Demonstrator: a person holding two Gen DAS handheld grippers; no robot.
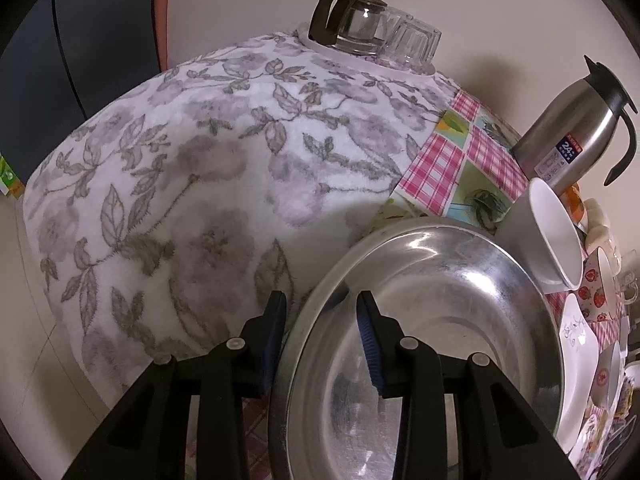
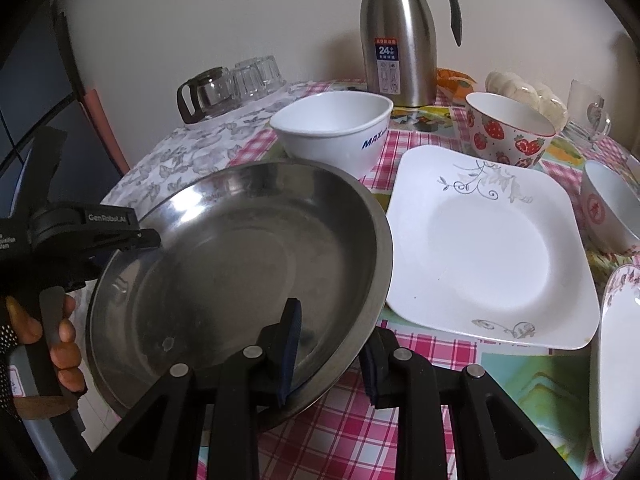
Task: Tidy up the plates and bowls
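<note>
A wide steel dish (image 2: 240, 260) hangs tilted above the checked tablecloth, held at two places on its rim. My right gripper (image 2: 334, 328) is shut on the near rim, one pad inside the dish and one underneath. My left gripper (image 2: 154, 240) clamps the far-left rim, with a person's hand (image 2: 60, 336) on its handle. In the left wrist view the steel dish (image 1: 440, 320) fills the lower right, and my left gripper (image 1: 322, 316) straddles its rim. A square white plate (image 2: 488, 248) lies flat just right of the dish. A white bowl (image 2: 332, 132) stands behind it.
A strawberry bowl (image 2: 508, 132), a red-emblem bowl (image 2: 612, 208) and a floral-rimmed plate (image 2: 620, 360) sit to the right. A steel thermos (image 2: 396, 40) stands at the back. A glass carafe with tumblers (image 2: 208, 92) rests on a floral towel (image 1: 180, 180) at the left.
</note>
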